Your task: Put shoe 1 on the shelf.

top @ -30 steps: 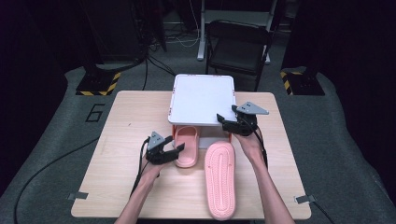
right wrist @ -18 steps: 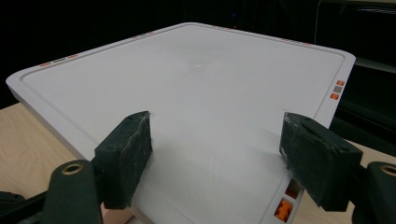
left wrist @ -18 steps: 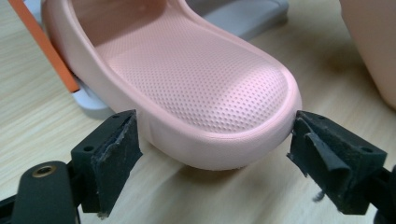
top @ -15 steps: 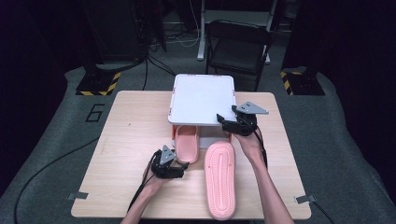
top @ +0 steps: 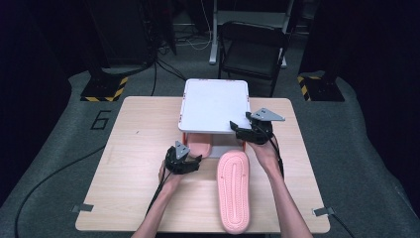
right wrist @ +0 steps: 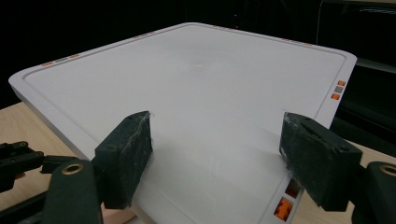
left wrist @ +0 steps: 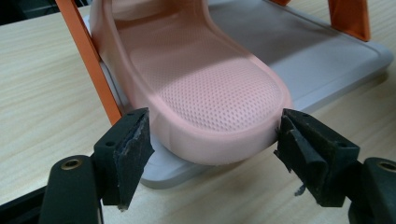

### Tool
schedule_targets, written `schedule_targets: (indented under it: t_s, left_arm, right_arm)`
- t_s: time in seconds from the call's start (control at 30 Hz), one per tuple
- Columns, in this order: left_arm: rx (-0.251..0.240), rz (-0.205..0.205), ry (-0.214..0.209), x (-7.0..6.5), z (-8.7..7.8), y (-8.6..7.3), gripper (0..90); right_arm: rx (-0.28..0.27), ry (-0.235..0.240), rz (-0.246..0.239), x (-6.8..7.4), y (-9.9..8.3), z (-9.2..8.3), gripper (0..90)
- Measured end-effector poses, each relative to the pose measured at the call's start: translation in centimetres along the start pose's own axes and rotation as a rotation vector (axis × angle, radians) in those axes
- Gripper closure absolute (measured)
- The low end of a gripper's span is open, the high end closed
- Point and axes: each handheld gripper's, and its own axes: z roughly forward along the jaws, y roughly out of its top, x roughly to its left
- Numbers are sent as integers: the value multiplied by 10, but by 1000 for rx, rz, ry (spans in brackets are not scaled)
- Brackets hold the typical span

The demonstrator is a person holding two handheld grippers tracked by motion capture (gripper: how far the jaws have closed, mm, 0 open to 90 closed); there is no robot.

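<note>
Straddling the pink slipper's (left wrist: 205, 88) heel, the left gripper (top: 182, 159) has just narrowed slightly, its pads just outside both edges, not pressing. Bare table (top: 133, 163) lies behind it. Above the rack's white top (right wrist: 196, 93) near corner, the right gripper (top: 242, 130) hangs released.

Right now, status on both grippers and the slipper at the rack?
Left gripper open, jaws astride slipper heel, just closing slightly. Slipper half under rack top shelf. Right gripper open, over shelf corner. Second slipper lies apart.

One pink slipper (left wrist: 205, 88) sits right way up, toe tucked under the white shelf (top: 214, 104); its twin (top: 233, 191) lies sole-up by the table's near edge.
</note>
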Motion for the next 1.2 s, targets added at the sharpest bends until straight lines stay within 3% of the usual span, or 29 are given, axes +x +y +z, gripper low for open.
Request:
schedule_targets:
  t_s: [0.13,0.37,0.5,0.57,0.63,0.83,1.0,1.07,1.1,1.17,1.2]
  left_arm:
    - [1,-43,12,4,4,-1,265]
    - [1,-38,10,3,5,0,252]
    - [6,-64,-10,6,4,0,258]
    - [-35,-137,-80,5,-1,1,257]
    - [-65,-164,-127,5,-9,3,252]
    - [-142,-151,-185,13,-42,7,203]
    - [-226,-177,-174,32,-74,-4,234]
    - [-275,-251,-156,42,-86,-12,252]
    - [-288,-277,-139,47,-92,-17,259]
    - [-299,-287,-116,53,-97,-21,263]
    - [-290,-304,-62,64,-106,-31,261]
  right_arm:
    - [0,2,-1,0,0,0,251]
    - [3,4,-2,0,0,0,251]
    - [2,4,3,0,1,0,250]
    - [5,6,3,0,1,0,249]
    - [3,5,-5,0,1,-1,244]
    - [-17,-11,-8,1,-2,-12,201]
    - [-41,-17,1,3,-11,-34,196]
    - [-48,-21,10,4,-19,-45,204]
    - [-50,-38,4,5,-24,-50,204]
    - [-39,-64,-26,10,-33,-60,206]
    - [-37,-74,-34,12,-39,-65,206]
